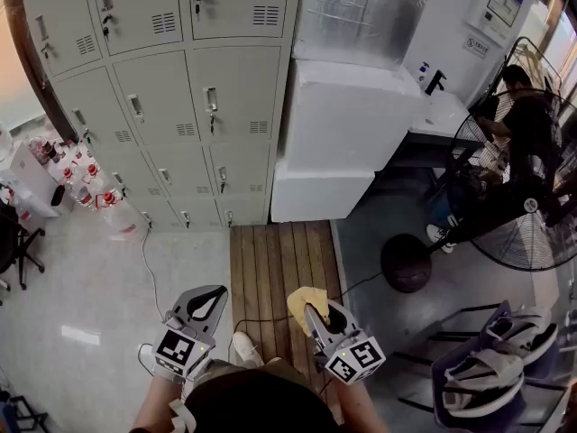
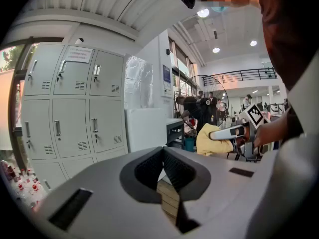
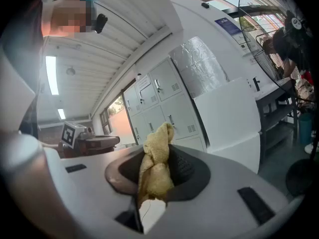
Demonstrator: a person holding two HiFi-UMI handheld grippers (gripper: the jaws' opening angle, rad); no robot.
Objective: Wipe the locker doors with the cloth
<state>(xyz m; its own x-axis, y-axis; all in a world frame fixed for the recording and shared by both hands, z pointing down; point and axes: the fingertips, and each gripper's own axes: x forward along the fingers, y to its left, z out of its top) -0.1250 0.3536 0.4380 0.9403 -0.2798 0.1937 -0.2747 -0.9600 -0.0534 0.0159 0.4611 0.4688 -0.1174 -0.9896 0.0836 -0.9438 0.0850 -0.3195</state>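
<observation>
- The cloth is held in the right gripper, whose jaws are clamped on it. It is seen as a yellow, nubbly bunch, folded on itself, with its upper end standing out past the jaw tips along the line of the jaws.
- In the head view the cloth is found low and close to the person's body, over the wooden decking.
- The locker doors are placed ahead and to the left of the right gripper, well apart from it, with the decking between. No door is touched by the cloth.
- The left gripper is held on the side nearer the lockers, but its jaws are pressed together with nothing between them.
- The doors are seen as upright pale grey panels in stacked rows, each with a handle and a small vent. A reach forward and leftward with the cloth-bearing gripper is judged to be needed before wiping can begin.
</observation>
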